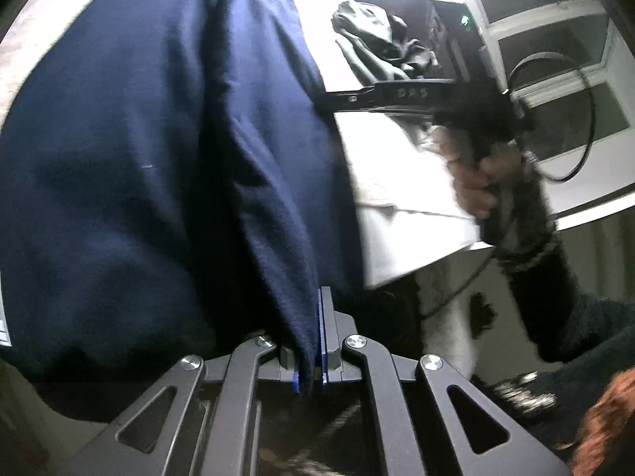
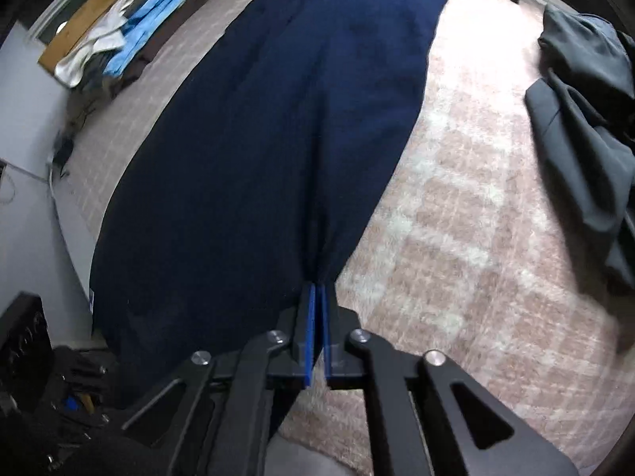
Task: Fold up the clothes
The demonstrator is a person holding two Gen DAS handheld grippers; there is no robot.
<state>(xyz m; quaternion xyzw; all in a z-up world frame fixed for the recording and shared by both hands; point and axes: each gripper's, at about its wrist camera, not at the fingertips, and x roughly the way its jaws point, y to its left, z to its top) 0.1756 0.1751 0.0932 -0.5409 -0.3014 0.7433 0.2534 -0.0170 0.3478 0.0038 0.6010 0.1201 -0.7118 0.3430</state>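
A navy blue garment (image 2: 278, 139) stretches away from me over a pink checked blanket (image 2: 456, 198). My right gripper (image 2: 317, 297) is shut on its near edge, the cloth pinched between the blue pads. In the left wrist view the same navy garment (image 1: 158, 158) fills the left and middle, lifted off the surface. My left gripper (image 1: 317, 317) is shut on another part of its edge. The right gripper (image 1: 397, 95) and the hand holding it show at the upper right of the left wrist view.
A crumpled dark grey garment (image 2: 587, 119) lies on the blanket at the right; it also shows in the left wrist view (image 1: 377, 43). Folded white and light blue clothes (image 2: 127, 31) sit at the far left. Dark equipment (image 2: 39, 357) stands at the lower left.
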